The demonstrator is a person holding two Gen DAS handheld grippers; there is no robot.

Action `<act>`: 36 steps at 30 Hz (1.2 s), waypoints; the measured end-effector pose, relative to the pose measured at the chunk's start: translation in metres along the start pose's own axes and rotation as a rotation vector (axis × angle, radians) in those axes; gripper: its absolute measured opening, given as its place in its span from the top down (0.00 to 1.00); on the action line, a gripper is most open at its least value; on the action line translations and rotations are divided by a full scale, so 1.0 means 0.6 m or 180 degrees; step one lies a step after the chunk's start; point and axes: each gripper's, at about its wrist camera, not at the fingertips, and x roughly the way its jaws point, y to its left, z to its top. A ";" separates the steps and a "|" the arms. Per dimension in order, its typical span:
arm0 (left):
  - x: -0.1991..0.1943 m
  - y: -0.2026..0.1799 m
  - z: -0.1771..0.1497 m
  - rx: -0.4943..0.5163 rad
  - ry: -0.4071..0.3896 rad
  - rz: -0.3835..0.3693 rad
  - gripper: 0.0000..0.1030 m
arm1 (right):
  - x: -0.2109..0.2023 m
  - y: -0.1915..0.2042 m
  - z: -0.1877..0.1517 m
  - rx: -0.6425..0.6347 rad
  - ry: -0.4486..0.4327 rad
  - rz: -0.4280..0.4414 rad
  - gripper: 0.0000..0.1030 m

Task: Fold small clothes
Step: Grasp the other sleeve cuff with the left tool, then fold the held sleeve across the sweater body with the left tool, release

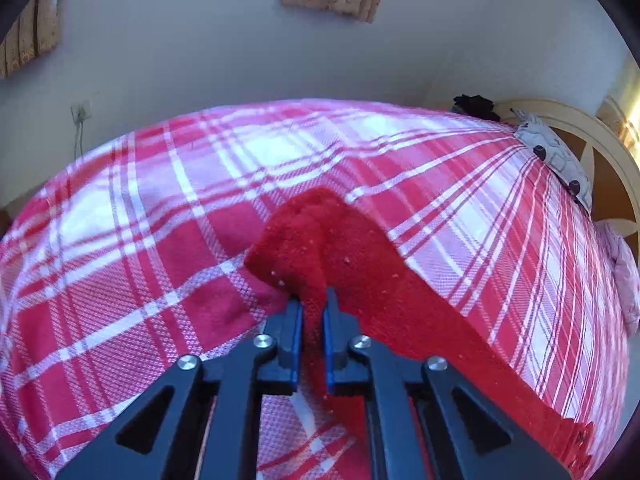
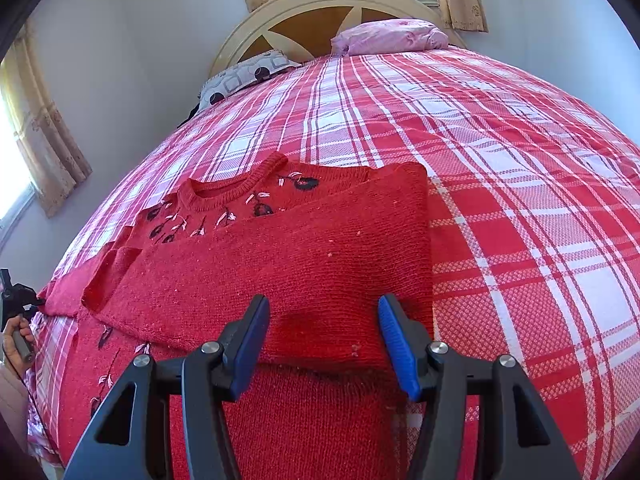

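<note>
A red knitted sweater (image 2: 280, 248) with flower embroidery near the collar lies on the checked bedspread (image 2: 520, 200), one sleeve folded across its front. My right gripper (image 2: 324, 304) hovers open just above the folded part, blue pads wide apart, nothing pinched. In the left wrist view my left gripper (image 1: 312, 296) is shut on a raised ridge of the red sweater (image 1: 352, 248), the knit squeezed between its pads. At the far left edge of the right wrist view a hand (image 2: 16, 336) grips the left tool's handle beside the sweater's other sleeve.
The red-and-white bedspread (image 1: 140, 240) covers the whole bed. A patterned grey pillow (image 2: 244, 76) and a pink pillow (image 2: 392, 36) lie against the cream headboard (image 2: 320, 4). A dark item (image 1: 476, 106) sits at the bed's far edge. Curtained windows and walls surround the bed.
</note>
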 end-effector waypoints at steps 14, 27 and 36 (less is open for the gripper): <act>-0.293 -0.300 -0.164 0.1526 -0.1373 -0.0936 0.92 | -0.001 -0.002 0.000 0.0025 -0.0017 0.0018 0.44; -0.249 -0.495 -0.507 0.3112 -0.0622 -0.1279 0.85 | -0.002 -0.005 0.000 0.0065 -0.0039 0.0047 0.44; -0.302 -0.422 -0.467 0.3062 -0.0419 -0.1589 0.09 | -0.011 -0.002 0.007 0.0068 -0.0026 0.0019 0.42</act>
